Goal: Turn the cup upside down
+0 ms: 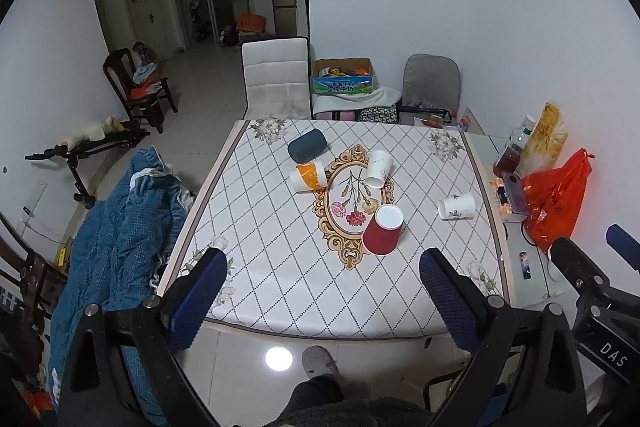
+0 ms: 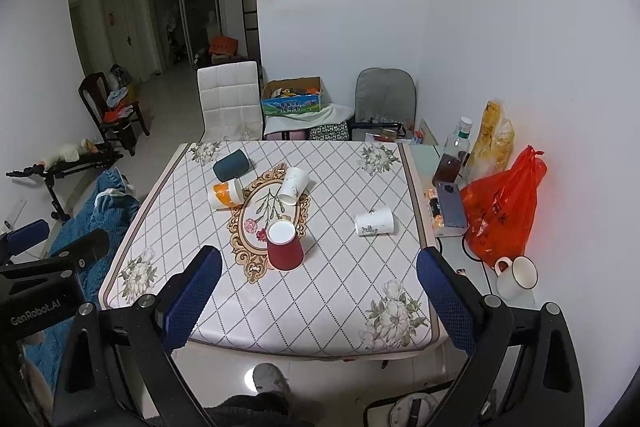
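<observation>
Both tongs hang near the front edge, spread wide and empty: left tongs [image 1: 323,275], right tongs [image 2: 319,273], their bodies marked "DAS" and "GenRobot.AI". Beyond, the patterned worktop [image 2: 336,291] carries a red cup [image 2: 283,245] standing mouth-down on the floral medallion, with four other cups lying toppled around it.

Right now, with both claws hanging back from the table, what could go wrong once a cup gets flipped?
1. The dark blue cup and orange cup lie side by side; grabbing one may roll the other.
2. The red cup already stands mouth down; picking it would undo the task.
3. The white cup on its side near the right edge could roll off.
</observation>
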